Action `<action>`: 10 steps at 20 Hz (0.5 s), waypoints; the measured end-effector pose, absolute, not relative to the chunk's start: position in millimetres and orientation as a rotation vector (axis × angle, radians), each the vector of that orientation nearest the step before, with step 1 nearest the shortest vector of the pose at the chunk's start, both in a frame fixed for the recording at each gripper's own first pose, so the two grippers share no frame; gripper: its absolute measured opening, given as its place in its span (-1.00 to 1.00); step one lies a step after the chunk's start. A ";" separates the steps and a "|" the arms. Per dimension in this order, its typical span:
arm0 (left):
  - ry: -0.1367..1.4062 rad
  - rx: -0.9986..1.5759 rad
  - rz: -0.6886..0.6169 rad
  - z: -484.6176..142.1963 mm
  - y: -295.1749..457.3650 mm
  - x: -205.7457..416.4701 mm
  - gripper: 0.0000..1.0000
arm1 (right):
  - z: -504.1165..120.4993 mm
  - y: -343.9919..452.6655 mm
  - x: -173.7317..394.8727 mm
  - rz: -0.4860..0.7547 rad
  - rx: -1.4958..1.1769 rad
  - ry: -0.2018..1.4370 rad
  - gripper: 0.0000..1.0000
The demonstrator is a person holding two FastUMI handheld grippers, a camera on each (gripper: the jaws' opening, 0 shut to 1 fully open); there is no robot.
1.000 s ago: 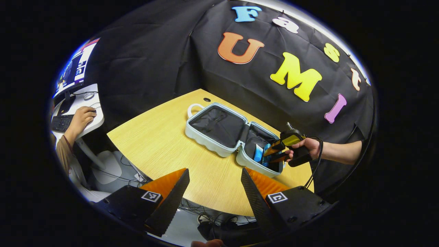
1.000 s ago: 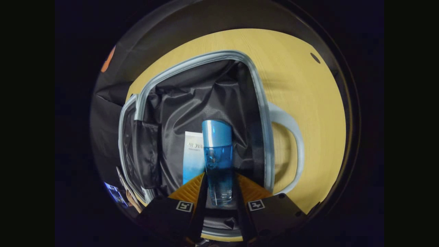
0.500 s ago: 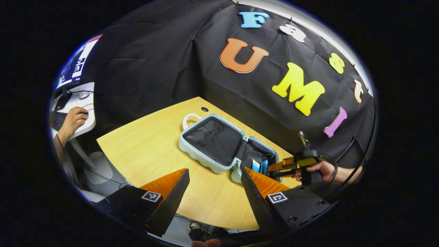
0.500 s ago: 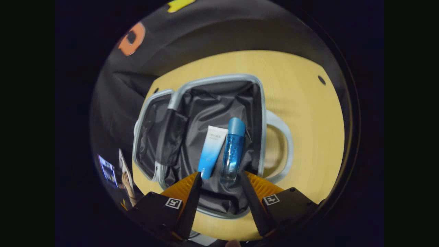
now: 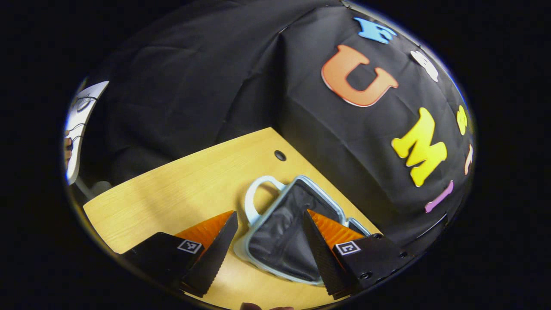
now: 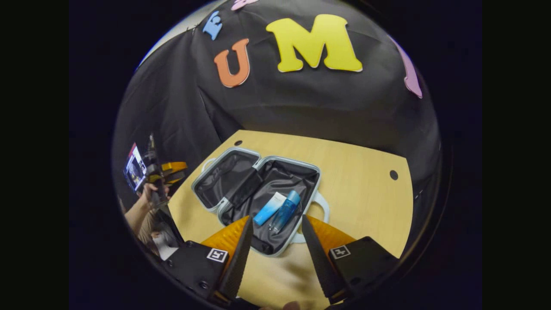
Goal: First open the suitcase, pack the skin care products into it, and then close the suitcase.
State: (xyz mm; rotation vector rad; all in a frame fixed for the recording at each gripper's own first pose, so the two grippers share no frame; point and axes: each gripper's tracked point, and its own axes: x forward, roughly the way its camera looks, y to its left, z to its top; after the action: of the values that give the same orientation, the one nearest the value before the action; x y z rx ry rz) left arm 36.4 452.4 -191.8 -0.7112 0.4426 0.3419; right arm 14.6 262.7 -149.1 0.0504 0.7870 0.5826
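Right gripper (image 6: 273, 241) hangs open above the packed suitcase (image 6: 258, 189).

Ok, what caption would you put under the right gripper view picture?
Open right gripper above the open suitcase, where a blue bottle and a white-and-blue tube lie side by side.

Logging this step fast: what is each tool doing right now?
Left tool: open, holding nothing, near the suitcase.
Right tool: open, holding nothing.
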 end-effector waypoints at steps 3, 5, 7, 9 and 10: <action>0.510 -0.725 0.328 -227.1 464.5 71.0 0.90 | -147.4 229.7 19.5 0.493 0.126 0.792 0.36; 0.586 -0.712 0.365 -257.0 476.0 82.3 0.88 | -147.9 207.6 19.8 0.424 0.185 0.818 0.36; 0.634 -0.716 0.367 -271.0 478.1 89.8 0.86 | -147.6 188.1 26.4 0.359 0.244 0.825 0.36; 0.647 -0.701 0.378 -278.8 483.2 98.6 0.70 | -150.7 172.8 31.4 0.308 0.278 0.826 0.36; 0.651 -0.697 0.380 -280.2 485.1 103.2 0.59 | -151.2 170.7 32.5 0.298 0.292 0.827 0.36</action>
State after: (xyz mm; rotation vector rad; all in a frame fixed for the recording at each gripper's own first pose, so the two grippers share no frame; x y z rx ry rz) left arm 103.2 485.1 -280.2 -0.6973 0.6508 0.3802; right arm 32.5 170.7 -151.2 0.2918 0.8266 0.2980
